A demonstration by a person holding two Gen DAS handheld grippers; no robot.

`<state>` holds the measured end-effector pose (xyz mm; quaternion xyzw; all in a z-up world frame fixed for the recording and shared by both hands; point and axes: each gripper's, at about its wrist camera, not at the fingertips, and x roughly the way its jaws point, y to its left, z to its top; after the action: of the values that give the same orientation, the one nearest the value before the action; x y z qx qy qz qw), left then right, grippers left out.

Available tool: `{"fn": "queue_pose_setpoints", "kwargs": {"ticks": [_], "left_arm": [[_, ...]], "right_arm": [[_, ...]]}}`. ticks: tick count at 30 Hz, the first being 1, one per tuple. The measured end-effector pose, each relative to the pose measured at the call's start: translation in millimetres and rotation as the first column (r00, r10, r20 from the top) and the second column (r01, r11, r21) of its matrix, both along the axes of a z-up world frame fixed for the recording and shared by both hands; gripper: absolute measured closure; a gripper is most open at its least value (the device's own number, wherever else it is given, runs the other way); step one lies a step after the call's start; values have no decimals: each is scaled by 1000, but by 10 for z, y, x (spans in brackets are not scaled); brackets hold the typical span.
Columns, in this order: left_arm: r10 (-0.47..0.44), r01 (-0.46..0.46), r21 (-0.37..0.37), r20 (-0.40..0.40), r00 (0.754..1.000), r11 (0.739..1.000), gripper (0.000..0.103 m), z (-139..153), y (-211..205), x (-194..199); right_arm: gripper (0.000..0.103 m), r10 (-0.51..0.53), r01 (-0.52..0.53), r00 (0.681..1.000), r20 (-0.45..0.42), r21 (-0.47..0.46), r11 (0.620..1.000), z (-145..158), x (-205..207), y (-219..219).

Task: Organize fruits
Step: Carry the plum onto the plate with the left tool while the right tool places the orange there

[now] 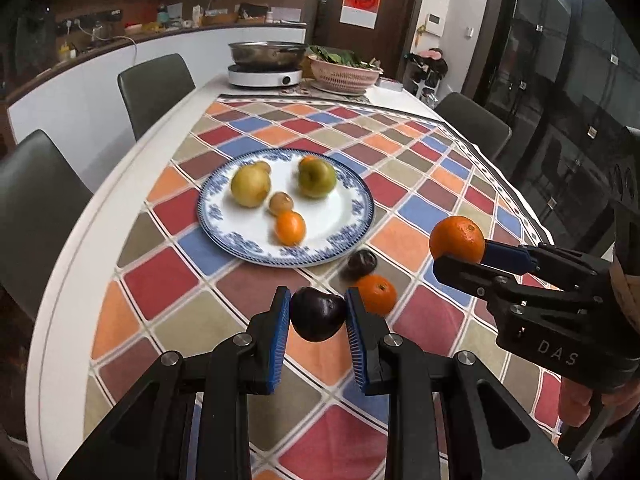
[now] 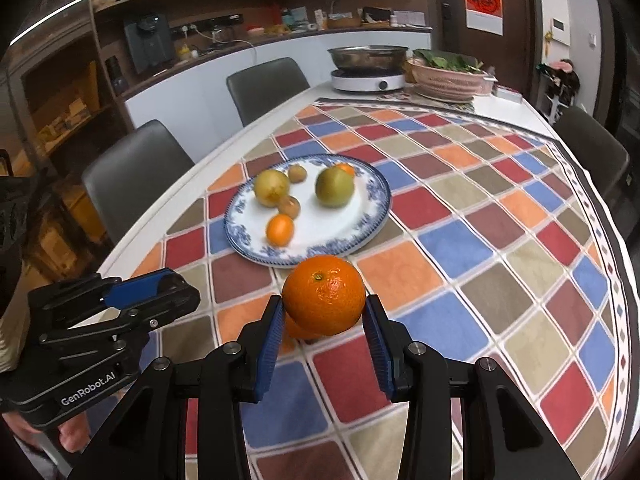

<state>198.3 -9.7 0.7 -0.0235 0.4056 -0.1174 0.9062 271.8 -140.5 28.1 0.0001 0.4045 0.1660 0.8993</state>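
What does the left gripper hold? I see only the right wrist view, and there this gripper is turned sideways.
Observer: The left gripper is shut on a dark purple fruit, perhaps a plum.
Operator: Does any fruit lie on the tablecloth? The held mandarin hides that place from me.
Observer: Yes, a second dark fruit lies off the plate, close to its rim.
Operator: Is anything beside it?
Observer: A loose mandarin lies just next to it, on the near side.

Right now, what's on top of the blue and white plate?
On the plate: two big yellow-green fruits, two small brown fruits, a small orange citrus. Another orange one peeks out behind a green fruit, mostly hidden.
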Motion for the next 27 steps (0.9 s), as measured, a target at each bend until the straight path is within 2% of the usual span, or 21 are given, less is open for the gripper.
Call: {"fn": "queue_pose_setpoints", "kwargs": {"ticks": [9,14,27], "left_arm": [[-3,2,32,40,999,1000,75,119,141,200],[-10,7,53,55,998,999,75,126,203,385],[-35,36,52,-6,999,998,75,-160,273,971]], "right_arm": [[62,48,-47,999,25,-34,998,122,220,204],[62,54,-54,999,6,-44,998,95,434,264],[62,69,-72,997,-34,-83,994,-150,906,413]]}}
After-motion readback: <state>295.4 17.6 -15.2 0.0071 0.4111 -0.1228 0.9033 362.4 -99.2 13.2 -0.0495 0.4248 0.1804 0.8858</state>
